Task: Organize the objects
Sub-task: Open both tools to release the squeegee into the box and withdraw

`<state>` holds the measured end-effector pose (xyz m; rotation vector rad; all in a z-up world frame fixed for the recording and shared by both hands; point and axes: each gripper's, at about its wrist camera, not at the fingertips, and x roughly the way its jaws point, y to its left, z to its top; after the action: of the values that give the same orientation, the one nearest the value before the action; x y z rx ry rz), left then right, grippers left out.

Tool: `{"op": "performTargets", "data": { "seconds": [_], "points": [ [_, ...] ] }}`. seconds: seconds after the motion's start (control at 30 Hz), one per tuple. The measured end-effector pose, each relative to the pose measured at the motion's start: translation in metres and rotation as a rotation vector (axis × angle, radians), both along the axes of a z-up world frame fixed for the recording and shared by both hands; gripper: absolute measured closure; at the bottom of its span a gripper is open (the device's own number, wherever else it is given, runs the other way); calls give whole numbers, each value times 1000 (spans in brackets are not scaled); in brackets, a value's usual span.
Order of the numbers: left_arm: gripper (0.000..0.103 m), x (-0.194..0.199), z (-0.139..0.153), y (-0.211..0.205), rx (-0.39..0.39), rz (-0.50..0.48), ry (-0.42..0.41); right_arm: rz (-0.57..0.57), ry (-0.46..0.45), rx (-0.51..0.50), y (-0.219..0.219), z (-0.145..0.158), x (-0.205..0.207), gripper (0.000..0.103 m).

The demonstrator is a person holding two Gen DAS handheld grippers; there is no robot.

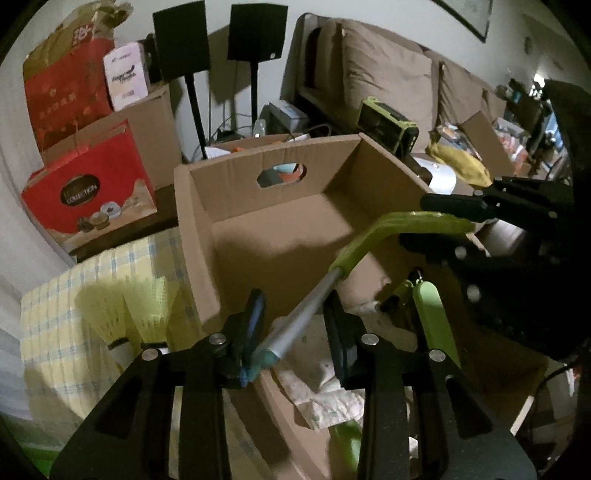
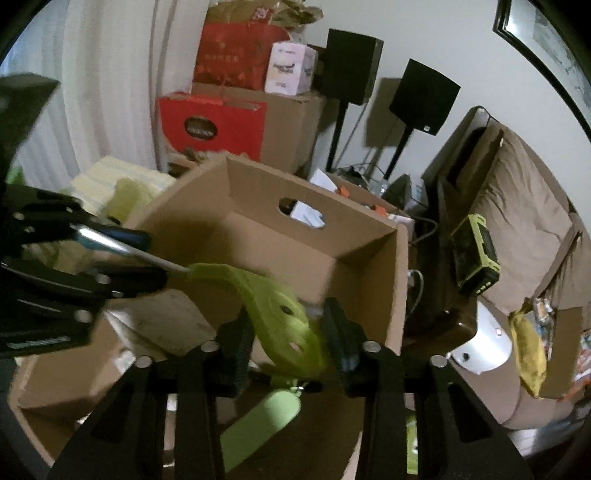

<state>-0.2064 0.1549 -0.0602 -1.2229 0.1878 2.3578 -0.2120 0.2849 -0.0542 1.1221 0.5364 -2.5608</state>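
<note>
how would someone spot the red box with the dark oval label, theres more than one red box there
Find the open cardboard box in the middle, then look left to the stacked cartons by the wall. It is the lower red box, the one with a dark oval label.

a home living room, cluttered. a brown sofa (image 1: 388, 77) with loose back cushions runs along the right, under a framed picture (image 1: 469, 14) on the white wall. two black speakers on stands (image 1: 218, 37) sit at the far wall. stacked cardboard and red gift boxes (image 1: 88, 184) fill the far left, and a checked cloth (image 1: 74, 321) lies near left.
</note>
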Motion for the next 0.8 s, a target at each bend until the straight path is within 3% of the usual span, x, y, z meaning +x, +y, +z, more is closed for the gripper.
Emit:
{"op": "performTargets", "data": {
  "seconds": [0.23, 0.5, 0.8],
  "points": [
    [58, 11, 8, -16, 53, 13, -3, -40, -18, -39, 9, -4, -6, 78],
    [58, 23, 24, -24, 60, 14, 20, -105, -33, -1, 16, 0, 8, 78],
    [67, 32, 9, -19, 31, -8, -19, -197, -42, 22, 37, 6, 32, 78]
  ]
}}
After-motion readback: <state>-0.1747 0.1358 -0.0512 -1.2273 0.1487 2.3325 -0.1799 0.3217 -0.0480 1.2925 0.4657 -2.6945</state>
